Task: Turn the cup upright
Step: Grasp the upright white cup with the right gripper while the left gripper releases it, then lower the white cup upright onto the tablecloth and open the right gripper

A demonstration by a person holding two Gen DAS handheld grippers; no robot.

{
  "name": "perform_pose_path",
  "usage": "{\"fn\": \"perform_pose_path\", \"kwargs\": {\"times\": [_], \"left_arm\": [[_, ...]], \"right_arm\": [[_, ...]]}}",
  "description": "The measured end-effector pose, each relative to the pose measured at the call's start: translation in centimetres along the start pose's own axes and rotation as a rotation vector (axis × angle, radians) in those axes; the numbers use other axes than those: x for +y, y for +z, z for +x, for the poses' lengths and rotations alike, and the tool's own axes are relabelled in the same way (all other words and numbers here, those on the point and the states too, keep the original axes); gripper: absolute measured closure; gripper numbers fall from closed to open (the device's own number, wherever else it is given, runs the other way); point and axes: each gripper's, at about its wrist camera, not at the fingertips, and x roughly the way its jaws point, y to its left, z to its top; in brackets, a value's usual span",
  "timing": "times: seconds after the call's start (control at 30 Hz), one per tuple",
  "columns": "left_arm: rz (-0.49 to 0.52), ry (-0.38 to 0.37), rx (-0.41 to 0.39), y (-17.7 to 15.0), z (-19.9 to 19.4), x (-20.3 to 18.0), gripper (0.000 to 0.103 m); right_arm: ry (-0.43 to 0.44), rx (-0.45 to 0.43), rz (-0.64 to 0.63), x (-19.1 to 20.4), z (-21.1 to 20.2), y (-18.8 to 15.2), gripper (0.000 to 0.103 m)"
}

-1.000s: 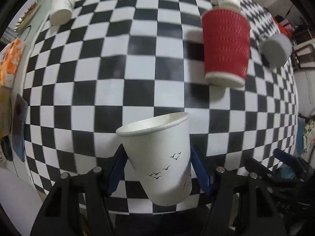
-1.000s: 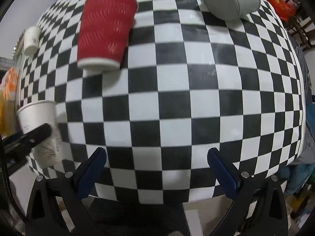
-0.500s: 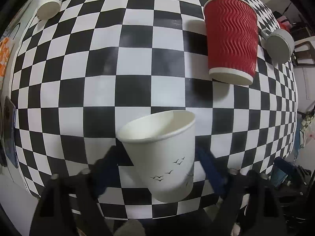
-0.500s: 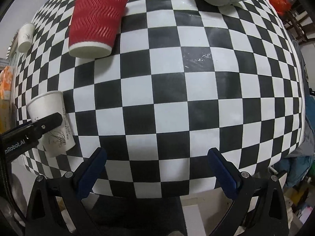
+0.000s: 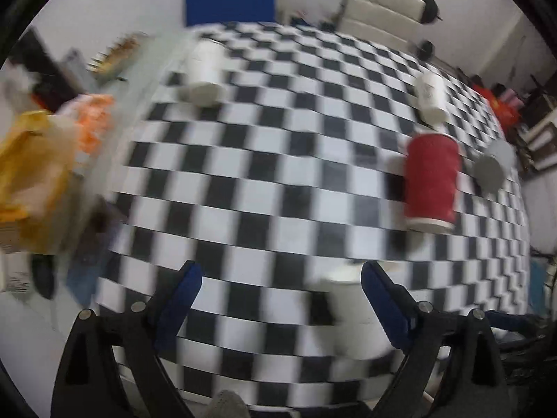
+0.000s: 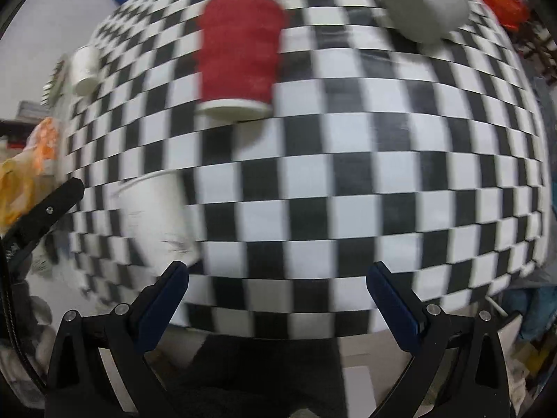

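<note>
A white paper cup (image 5: 351, 310) stands upright, mouth up, on the checkered table near its front edge, blurred by motion. It also shows in the right wrist view (image 6: 156, 219). My left gripper (image 5: 280, 296) is open and empty; the cup sits just inside its right finger, not held. My right gripper (image 6: 276, 294) is open and empty over the table's front edge, to the right of the cup. A red ribbed cup (image 5: 431, 181) stands upside down farther back, also in the right wrist view (image 6: 240, 59).
A white cup (image 5: 205, 73) lies on its side at the back left, another white cup (image 5: 431, 97) lies behind the red one, and a grey cup (image 6: 428, 7) lies at the right. Orange and yellow bags (image 5: 38, 170) crowd the table's left edge.
My left gripper has opened, let go of the white cup and pulled back and leftward. The cup now stands on the table. The right gripper has shifted a little.
</note>
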Motion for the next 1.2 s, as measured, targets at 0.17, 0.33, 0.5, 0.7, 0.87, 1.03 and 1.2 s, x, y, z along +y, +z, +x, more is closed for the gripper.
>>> {"fn": "perform_pose_path", "kwargs": {"times": [0.17, 0.33, 0.5, 0.7, 0.87, 1.03, 1.2], "left_arm": [[-0.055, 0.070, 0.085, -1.7, 3.5, 2.7, 0.009], [-0.105, 0.117, 0.164, -4.1, 5.2, 5.9, 0.009], [-0.131, 0.120, 0.180, -4.7, 5.6, 7.7, 0.009], [-0.171, 0.102, 0.166, -3.0, 6.3, 9.5, 0.009], [-0.192, 0.093, 0.148, -1.1, 7.5, 10.7, 0.009], [-0.176, 0.087, 0.141, 0.2, 8.4, 10.9, 0.009], [-0.151, 0.075, 0.137, -0.1, 8.5, 11.7, 0.009]], "right_arm": [[0.045, 0.053, -0.093, 4.6, 2.3, 1.5, 0.001], [0.034, 0.153, -0.167, 8.0, 6.8, 3.7, 0.010], [0.034, 0.152, -0.205, 10.4, 8.8, 3.7, 0.037], [0.119, -0.148, -0.187, 12.5, 6.7, 5.9, 0.037], [0.157, -0.459, -0.206, 13.7, 6.2, 7.4, 0.037], [0.077, -0.657, -0.253, 14.5, 7.8, 6.9, 0.038], [0.014, -0.668, -0.264, 15.0, 9.7, 5.9, 0.040]]}}
